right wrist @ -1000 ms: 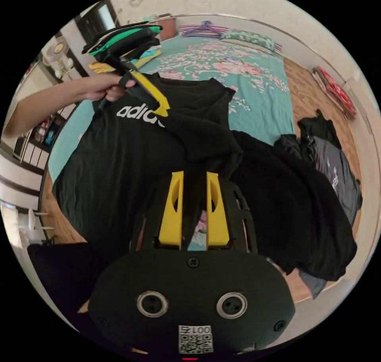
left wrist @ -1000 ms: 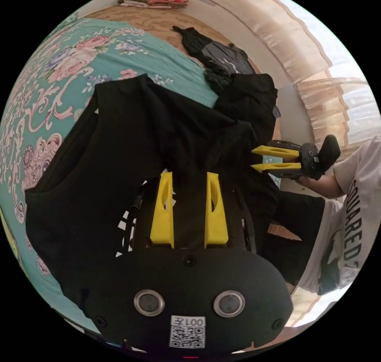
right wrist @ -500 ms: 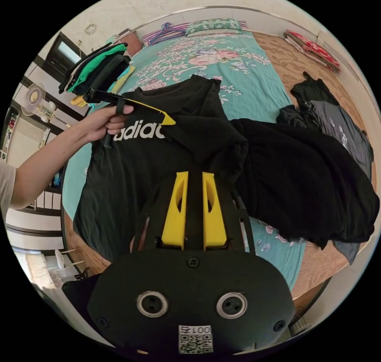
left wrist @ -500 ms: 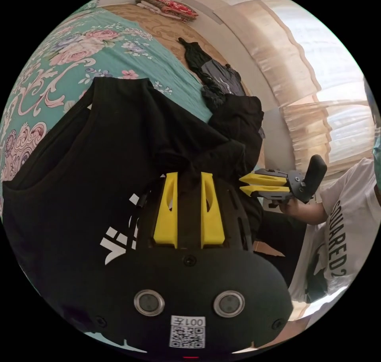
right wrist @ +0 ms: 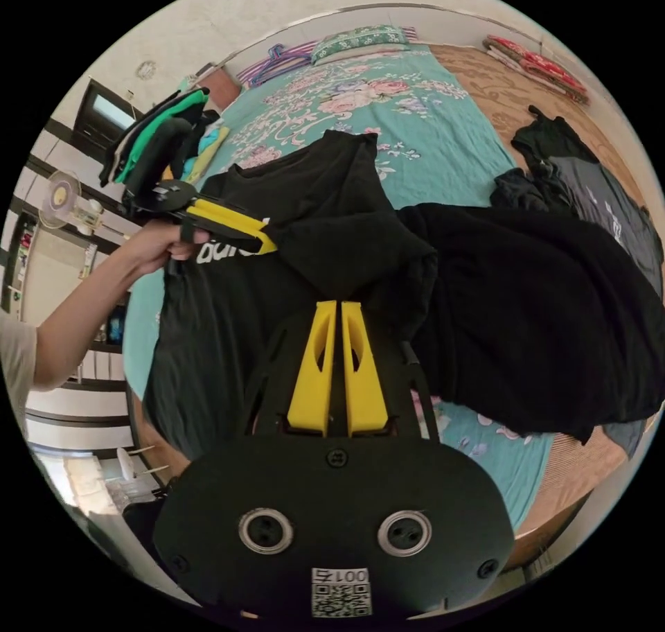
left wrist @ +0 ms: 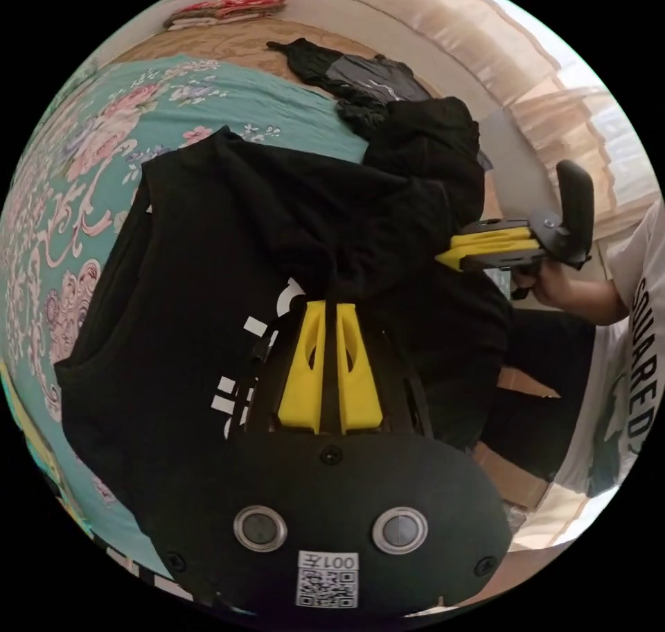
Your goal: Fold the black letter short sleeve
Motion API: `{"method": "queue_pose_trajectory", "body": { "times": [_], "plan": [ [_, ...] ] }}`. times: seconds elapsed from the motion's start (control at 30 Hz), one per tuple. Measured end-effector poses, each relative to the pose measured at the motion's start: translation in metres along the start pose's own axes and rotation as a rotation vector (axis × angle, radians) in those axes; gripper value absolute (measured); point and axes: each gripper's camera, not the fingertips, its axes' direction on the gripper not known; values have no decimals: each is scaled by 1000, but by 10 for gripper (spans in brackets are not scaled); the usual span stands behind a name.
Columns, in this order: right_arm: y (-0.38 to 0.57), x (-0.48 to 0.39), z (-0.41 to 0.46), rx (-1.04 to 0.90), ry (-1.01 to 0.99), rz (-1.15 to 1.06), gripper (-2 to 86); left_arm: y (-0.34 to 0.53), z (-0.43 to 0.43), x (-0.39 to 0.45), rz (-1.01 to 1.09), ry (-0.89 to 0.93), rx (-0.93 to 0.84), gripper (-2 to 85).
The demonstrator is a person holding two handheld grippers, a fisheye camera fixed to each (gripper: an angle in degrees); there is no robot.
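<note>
Both grippers sit at one bunched fold of the black letter short sleeve [right wrist: 277, 299], which lies spread on the floral bed cover [right wrist: 429, 126] with white lettering partly showing beside the fold.

Left gripper [left wrist: 330, 304]: jaws nearly closed, a thin slit between them, tips buried in the gathered cloth. Looks like a pinch; cannot confirm both jaws press on the fabric.

Right gripper [right wrist: 335, 304]: jaws likewise almost together, tips at the underside of the same fold. Grip not confirmed either. In the left gripper view it comes in from the right, jaws together at the cloth edge.

Risks, judged from this layout:
- Second black garment [right wrist: 554, 313] lies heaped just right of the shirt, touching or overlapping the fold. Either gripper could catch it and drag it along.
- Black on black: layer edges hard to tell apart, so a pinch may take one layer too many or too few, giving a skewed crease.
- Shallow bite at the tips could slip once the fold is lifted.
- Dark clothes [right wrist: 575, 168] farther right look well apart; low concern.
</note>
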Motion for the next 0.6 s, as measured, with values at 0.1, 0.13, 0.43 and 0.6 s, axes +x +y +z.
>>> {"method": "queue_pose_trajectory", "body": {
  "times": [0.1,0.13,0.43,0.6],
  "plan": [
    [8,10,-18,-11,-141,21,9,-1,1,13,75,-82,-60,-15],
    [10,12,-20,-15,-163,23,8,0,2,15,93,-100,-76,-15],
    [12,8,-9,-160,-203,-7,7,29,14,24,74,-119,-153,-5],
    [12,-15,-21,-194,-36,-93,12,61,9,13,-41,-91,-140,28]
  ]
}}
